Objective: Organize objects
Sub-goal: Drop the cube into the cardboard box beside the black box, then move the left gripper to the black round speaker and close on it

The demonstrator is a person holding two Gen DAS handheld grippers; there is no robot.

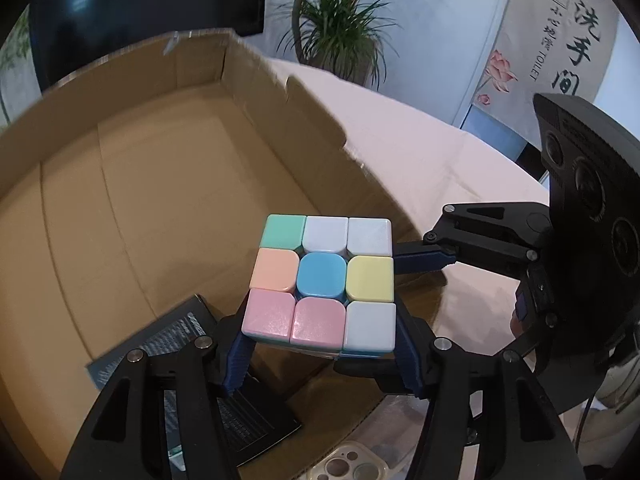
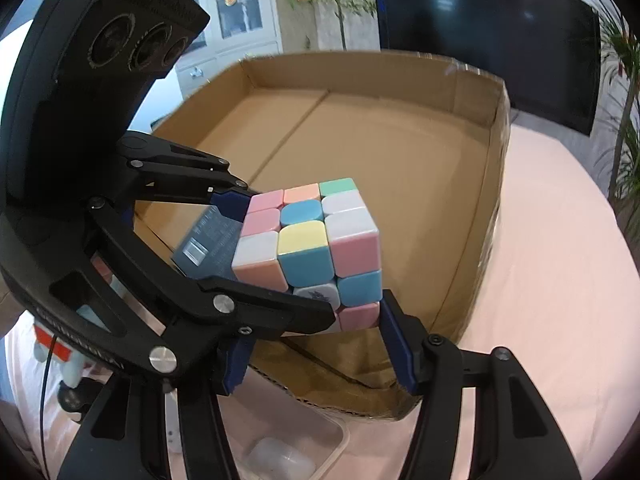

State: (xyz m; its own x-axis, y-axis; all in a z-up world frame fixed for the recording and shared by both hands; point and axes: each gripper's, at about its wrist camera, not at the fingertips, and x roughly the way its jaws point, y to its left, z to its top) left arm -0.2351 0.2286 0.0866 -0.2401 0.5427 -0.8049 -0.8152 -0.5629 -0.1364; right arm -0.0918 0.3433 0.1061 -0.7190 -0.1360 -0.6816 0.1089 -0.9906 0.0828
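Above the near edge of the cardboard box [image 1: 132,168], we clamp the pastel puzzle cube [image 1: 322,282] in our left gripper [image 1: 320,344], while our right gripper [image 2: 320,340] also presses its blue fingers [image 2: 396,356] against the cube's sides, over a dark booklet [image 1: 176,340].

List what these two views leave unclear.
- Left wrist view: the print on the dark flat package in the brown cardboard box is too small to read, and the left gripper covers part of it.
- Left wrist view: the clear phone case is cut off by the bottom edge.
- Right wrist view: the left gripper hides whether the right gripper presses the pastel puzzle cube.
- Right wrist view: the clear plastic tub is cut off at the bottom edge, and its contents are blurred.
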